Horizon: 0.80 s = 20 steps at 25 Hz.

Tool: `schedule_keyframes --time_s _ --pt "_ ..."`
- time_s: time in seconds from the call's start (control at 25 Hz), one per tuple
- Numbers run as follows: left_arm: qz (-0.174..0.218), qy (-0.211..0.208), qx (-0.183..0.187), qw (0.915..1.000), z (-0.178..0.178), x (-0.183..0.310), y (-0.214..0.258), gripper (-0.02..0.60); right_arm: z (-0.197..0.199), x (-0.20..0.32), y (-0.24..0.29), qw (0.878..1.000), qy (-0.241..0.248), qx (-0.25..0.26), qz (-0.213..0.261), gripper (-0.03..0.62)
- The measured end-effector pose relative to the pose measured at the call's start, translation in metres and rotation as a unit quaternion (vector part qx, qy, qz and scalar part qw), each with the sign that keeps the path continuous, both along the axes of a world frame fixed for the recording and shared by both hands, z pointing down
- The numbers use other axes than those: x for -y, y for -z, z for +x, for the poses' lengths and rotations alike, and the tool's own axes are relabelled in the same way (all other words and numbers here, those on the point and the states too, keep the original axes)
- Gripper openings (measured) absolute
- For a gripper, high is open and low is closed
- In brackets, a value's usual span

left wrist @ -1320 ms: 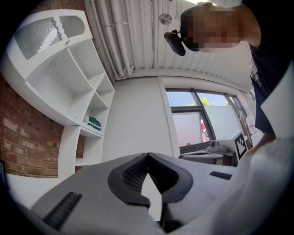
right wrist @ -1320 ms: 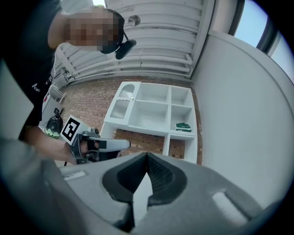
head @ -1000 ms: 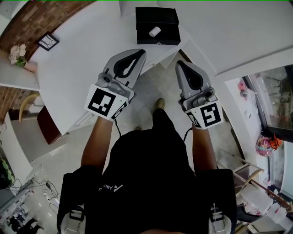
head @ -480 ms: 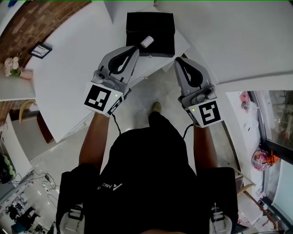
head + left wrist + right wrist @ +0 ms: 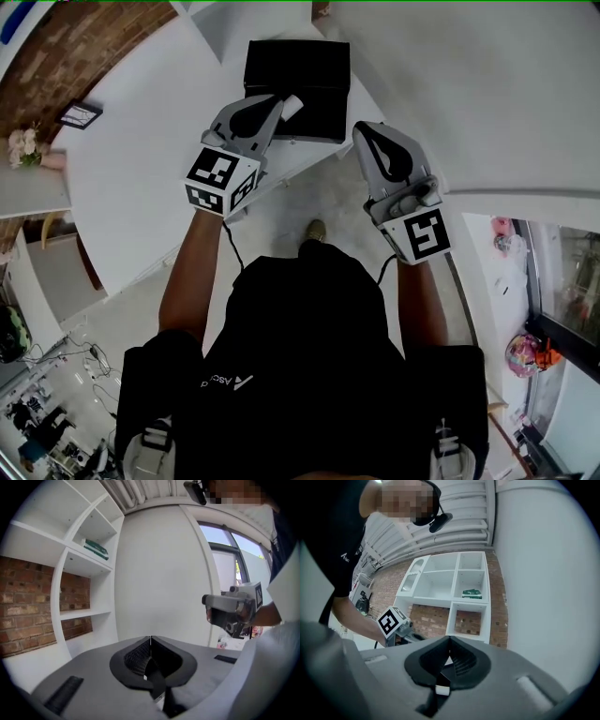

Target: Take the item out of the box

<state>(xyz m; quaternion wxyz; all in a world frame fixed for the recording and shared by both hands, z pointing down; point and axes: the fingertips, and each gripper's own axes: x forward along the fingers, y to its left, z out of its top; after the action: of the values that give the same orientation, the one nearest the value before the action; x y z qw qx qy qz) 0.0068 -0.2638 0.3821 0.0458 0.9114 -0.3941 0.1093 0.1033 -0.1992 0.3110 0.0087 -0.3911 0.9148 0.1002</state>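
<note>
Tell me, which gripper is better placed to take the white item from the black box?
The left. The left gripper reaches over the black box, close beside the white item. The right gripper is off the box's right edge. Both are shut, so the left should open first.

Seen from above, the left tool (image 5: pixel 277 99) points over a black box (image 5: pixel 298 67) on a white bench (image 5: pixel 141 159); the right tool (image 5: pixel 362 128) hangs nearby.
</note>
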Motion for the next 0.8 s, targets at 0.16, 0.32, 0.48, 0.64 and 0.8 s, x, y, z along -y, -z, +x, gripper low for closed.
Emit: schedule_keyframes --time_s 0.16,0.32,0.48,0.64,0.8 --pt "-0.064 0.008 0.057 0.9963 0.009 0.025 -0.039 0.022 0.01 0.018 -0.007 1.0 0.01 0.003 -0.018 0.002" --pt "-0.118 0.0 0.114 0.9865 0.018 0.04 -0.073 0.082 0.022 0.034 -0.012 1.0 0.014 0.009 -0.013 0.002" --pt "-0.166 -0.004 0.172 0.971 0.019 0.051 -0.108 0.118 0.024 0.042 -0.018 0.999 0.012 0.011 -0.035 0.001" --pt "-0.2 -0.001 0.228 0.9529 0.012 0.066 -0.14 0.142 0.023 0.048 -0.022 0.999 0.009 0.013 -0.043 0.001" --pt "-0.234 -0.003 0.267 0.9349 0.009 0.078 -0.166 0.167 0.024 0.052 -0.023 0.998 -0.003 0.015 -0.056 0.001"
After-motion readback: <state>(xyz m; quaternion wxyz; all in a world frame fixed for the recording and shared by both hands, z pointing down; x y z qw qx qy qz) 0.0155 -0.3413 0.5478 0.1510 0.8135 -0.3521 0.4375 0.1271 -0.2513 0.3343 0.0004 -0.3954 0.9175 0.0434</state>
